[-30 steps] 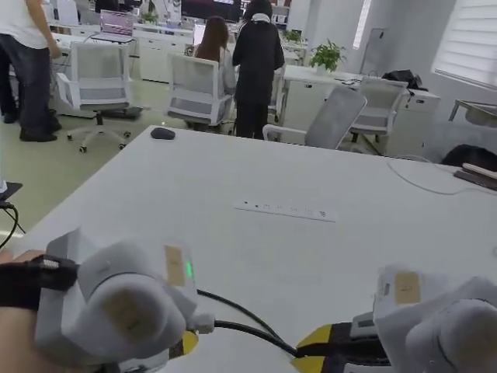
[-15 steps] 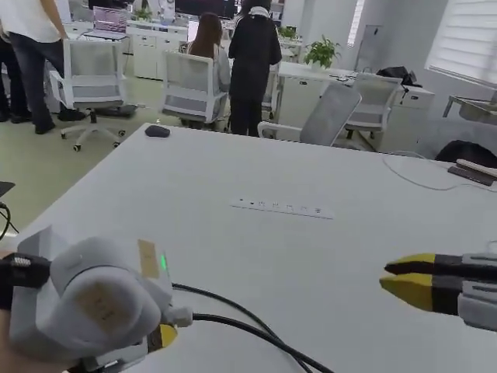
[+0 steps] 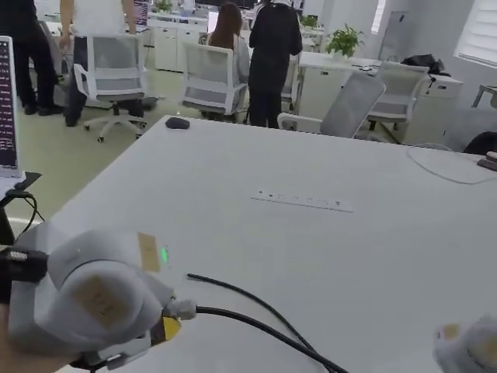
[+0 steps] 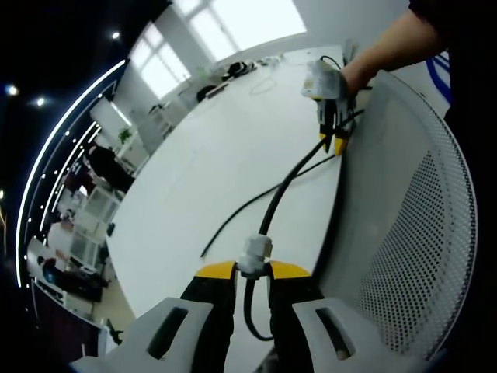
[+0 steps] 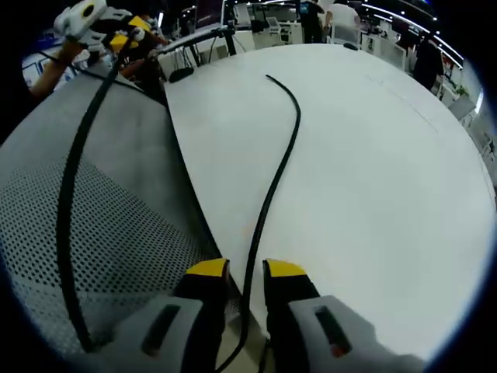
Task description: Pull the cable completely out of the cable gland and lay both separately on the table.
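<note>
Black, glossy cable runs curving through a whitish cable gland.

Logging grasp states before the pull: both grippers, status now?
Left gripper: closed on the cable gland.
Right gripper: closed on the cable.

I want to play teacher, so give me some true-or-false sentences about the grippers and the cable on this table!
1. The left gripper holds the white cable gland. True.
2. The right gripper is shut on the cable. True.
3. The cable is already out of the cable gland. False: it runs through the gland.
4. The cable is red. False: it is black.
5. A computer mouse lies near the far edge of the table. True.
</note>
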`<state>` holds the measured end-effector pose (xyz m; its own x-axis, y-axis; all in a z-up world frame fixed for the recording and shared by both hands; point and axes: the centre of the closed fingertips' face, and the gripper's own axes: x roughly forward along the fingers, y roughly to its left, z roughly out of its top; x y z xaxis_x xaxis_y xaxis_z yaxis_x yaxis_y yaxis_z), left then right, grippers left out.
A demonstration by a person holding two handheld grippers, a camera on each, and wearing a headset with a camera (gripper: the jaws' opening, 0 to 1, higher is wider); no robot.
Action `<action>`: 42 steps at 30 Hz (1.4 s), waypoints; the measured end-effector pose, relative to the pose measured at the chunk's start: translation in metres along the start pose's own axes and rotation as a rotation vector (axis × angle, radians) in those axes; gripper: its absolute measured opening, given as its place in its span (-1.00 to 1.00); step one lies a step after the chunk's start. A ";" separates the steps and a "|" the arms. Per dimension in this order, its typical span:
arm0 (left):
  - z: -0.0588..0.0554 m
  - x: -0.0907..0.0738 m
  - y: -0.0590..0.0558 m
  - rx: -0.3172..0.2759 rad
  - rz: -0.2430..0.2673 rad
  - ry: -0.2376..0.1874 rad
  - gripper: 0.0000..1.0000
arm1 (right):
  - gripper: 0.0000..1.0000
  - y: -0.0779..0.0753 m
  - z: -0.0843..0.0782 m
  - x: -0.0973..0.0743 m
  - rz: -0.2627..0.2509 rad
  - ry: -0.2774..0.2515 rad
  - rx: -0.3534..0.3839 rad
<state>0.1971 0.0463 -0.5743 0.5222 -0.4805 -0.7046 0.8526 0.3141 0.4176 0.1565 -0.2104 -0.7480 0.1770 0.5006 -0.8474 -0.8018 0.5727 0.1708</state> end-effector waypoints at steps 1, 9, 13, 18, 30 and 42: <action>0.000 0.000 -0.001 -0.001 0.000 0.003 -0.68 | -0.67 -0.003 -0.003 0.003 -0.003 0.020 -0.012; -0.003 -0.002 -0.006 -0.017 -0.009 0.016 -0.68 | -0.91 -0.019 0.005 0.004 -0.015 0.039 -0.061; -0.003 -0.005 -0.006 -0.048 0.000 0.006 -0.68 | -0.92 -0.056 0.037 -0.013 -0.125 -0.067 0.003; -0.003 -0.011 -0.004 -0.069 0.018 0.002 -0.68 | -0.93 -0.114 0.072 -0.032 -0.295 -0.115 0.002; -0.008 -0.018 -0.010 -0.083 0.026 0.026 -0.68 | -0.93 -0.239 0.126 -0.095 -0.757 -0.216 0.089; -0.008 -0.010 -0.016 -0.074 0.008 0.032 -0.68 | -0.73 -0.239 0.145 -0.114 -0.681 -0.237 0.093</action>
<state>0.1785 0.0529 -0.5789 0.5270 -0.4515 -0.7200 0.8439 0.3785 0.3804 0.4105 -0.3098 -0.6189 0.7470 0.1343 -0.6511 -0.4196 0.8550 -0.3050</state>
